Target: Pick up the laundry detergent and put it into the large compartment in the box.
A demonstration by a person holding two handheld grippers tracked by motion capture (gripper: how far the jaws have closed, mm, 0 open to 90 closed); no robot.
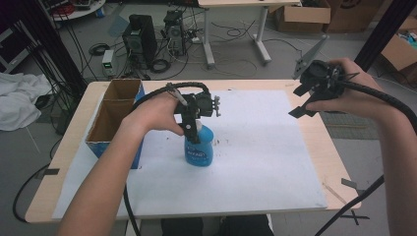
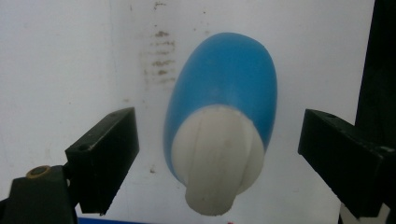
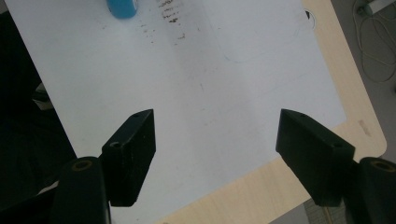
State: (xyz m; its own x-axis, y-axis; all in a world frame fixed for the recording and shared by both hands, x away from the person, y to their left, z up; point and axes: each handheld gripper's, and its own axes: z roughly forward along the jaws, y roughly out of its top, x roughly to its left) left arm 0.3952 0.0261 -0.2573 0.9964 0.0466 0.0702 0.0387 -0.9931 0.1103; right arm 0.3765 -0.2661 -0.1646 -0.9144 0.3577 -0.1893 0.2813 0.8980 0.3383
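Looking at the biggest thing first, we've got the table [image 1: 305, 132] with a white sheet [image 1: 255, 162] spread over most of its top, probably there to give a plain, even work surface. The sheet has some brownish smudges [image 3: 170, 16] on it, nothing that gets in the way.

Next down is the cardboard box [image 1: 114, 118] with blue sides, sitting at the left edge of the table with its top open. We'd guess it's parked there as a drop-off spot, since it's just beside where the action is.

Then the blue bottle [image 1: 199, 146], standing upright on the sheet near the middle, a little left of centre and close to the box. Our left gripper [image 1: 193, 129] hangs right above it, pointing straight down. In the left gripper view the bottle [image 2: 229, 88] and its white cap [image 2: 215, 158] sit between the two black jaws, which are spread wide with clear space on both sides, so nothing is gripped yet. Coming from above makes sense to us: the cap is the narrow bit and the easiest place to pinch.

Our right gripper [image 1: 314, 93] is held up off the far right corner, well apart from the bottle, jaws also wide and holding nothing. We reckon it's just parked out of the way.
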